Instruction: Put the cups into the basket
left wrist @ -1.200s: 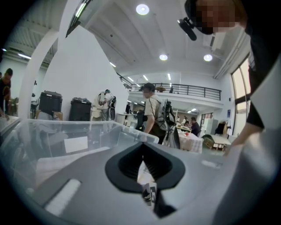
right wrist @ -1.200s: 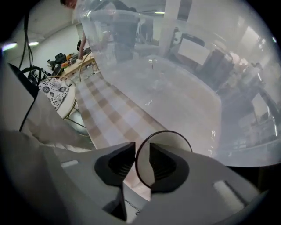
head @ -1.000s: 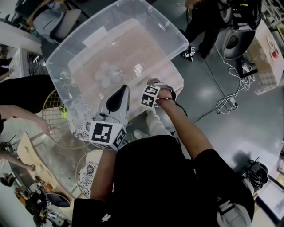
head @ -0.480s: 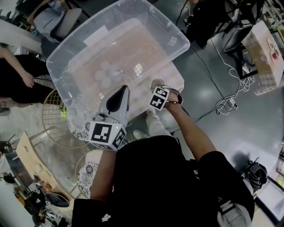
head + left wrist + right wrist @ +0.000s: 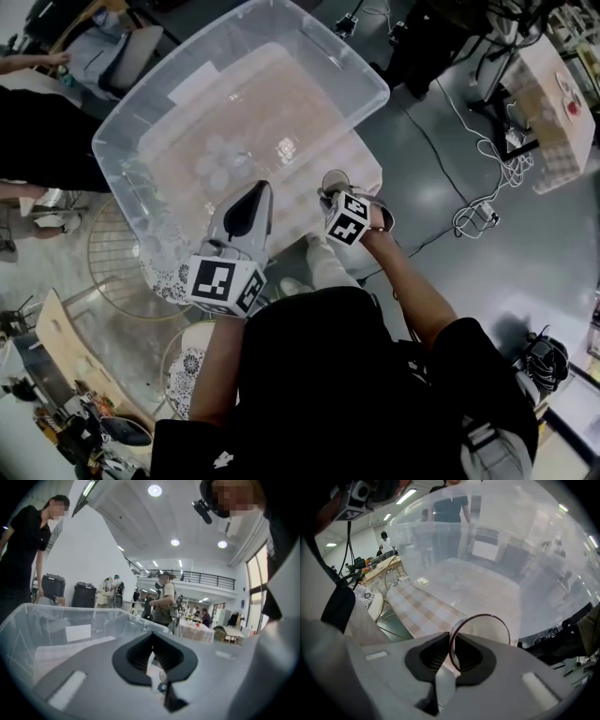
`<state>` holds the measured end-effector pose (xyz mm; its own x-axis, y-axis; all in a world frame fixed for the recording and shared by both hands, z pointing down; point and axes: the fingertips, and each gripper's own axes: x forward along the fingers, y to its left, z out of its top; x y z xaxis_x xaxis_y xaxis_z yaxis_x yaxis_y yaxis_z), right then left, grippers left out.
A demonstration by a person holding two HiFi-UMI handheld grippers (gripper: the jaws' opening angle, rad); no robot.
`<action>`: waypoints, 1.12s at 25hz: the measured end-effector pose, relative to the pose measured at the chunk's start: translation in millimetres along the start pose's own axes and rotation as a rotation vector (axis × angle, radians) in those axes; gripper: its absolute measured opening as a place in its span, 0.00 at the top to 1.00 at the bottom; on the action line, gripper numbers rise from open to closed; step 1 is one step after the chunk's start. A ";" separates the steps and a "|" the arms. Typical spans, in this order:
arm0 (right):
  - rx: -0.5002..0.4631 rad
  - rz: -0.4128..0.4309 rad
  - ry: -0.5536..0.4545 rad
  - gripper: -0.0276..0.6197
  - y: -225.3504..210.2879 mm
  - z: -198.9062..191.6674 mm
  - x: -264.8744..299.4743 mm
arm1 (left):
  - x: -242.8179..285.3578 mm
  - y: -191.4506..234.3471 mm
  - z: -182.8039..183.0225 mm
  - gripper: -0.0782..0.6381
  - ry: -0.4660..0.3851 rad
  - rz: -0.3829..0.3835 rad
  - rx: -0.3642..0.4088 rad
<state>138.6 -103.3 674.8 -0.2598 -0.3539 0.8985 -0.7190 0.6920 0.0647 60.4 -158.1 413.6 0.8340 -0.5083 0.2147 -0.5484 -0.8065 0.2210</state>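
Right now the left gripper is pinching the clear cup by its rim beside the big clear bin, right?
No, it is the right gripper pinching the clear cup by its rim beside the big clear bin. The right gripper view shows the rim between its jaws, which have just been closing.

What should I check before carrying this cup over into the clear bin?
1. Grip: the right gripper has just been closing its jaws, which pinch the cup by its rim: ok.
2. Top of the bin open, no lid: ok.
3. Bare floor inside the bin for the cup: ok.
4. Cup higher than the bin's near wall: cannot tell.
5. Path: the left gripper is shut, empty and apart from the cup: ok.
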 end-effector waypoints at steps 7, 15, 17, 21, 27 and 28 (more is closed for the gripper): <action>0.034 -0.039 -0.116 0.90 8.2 20.7 -68.8 | 3.9 -3.2 3.7 0.88 -0.009 -0.016 -0.012; 0.005 -0.092 -0.256 0.90 17.3 57.7 -160.0 | 8.7 -3.8 5.6 0.88 -0.020 -0.033 -0.008; -0.012 -0.113 -0.289 0.90 13.9 69.8 -183.6 | 8.7 -3.9 5.9 0.88 -0.023 -0.033 -0.011; -0.043 -0.175 -0.350 0.90 -2.4 96.6 -224.5 | 8.4 -4.2 7.8 0.88 -0.029 -0.031 -0.008; -0.074 -0.219 -0.436 0.89 -35.1 136.5 -248.3 | 7.4 2.3 12.4 0.88 -0.042 -0.013 -0.018; -0.076 -0.224 -0.449 0.90 -40.8 142.5 -247.9 | 7.4 3.1 13.4 0.88 -0.045 -0.008 -0.018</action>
<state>140.5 -133.5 387.6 -0.3681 -0.7228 0.5848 -0.7440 0.6062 0.2811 65.7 -168.4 403.2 0.8401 -0.5152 0.1700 -0.5423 -0.8054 0.2393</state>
